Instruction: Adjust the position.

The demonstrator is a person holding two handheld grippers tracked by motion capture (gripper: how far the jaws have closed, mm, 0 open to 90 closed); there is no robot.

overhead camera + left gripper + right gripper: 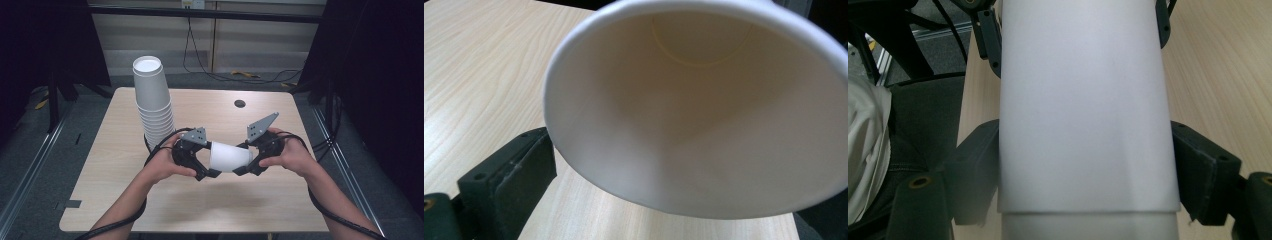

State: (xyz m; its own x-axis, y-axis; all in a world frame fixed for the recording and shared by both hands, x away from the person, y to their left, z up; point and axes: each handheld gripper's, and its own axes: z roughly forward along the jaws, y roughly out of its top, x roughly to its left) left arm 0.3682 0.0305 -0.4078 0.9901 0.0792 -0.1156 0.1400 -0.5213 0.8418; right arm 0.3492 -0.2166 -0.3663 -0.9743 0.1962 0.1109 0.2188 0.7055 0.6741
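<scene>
the person's forearms come in from the near edge of the bench [100, 200], and between the two hands a white paper cup [230, 156] lies on its side, clear of the wood. its long axis runs level from one hand to the other: the wide mouth faces the left tongs [204, 173], the narrow base end sits in the right tongs [240, 169]. in the right gripper view the black pads press the cup wall from both sides near its base, so the right tongs are gripping the cup. in the left gripper view the open rim [574, 165] sits just past one jaw with a gap between them; the left tongs stand spread wide around the mouth and do not pinch it. a tall stack of cups [154, 102] stands upright farther back on the left side, nearer the left hand. judging by this, the coming move hangs on the right hand, which alone carries the cup; its mouth already points toward the stack side.
</scene>
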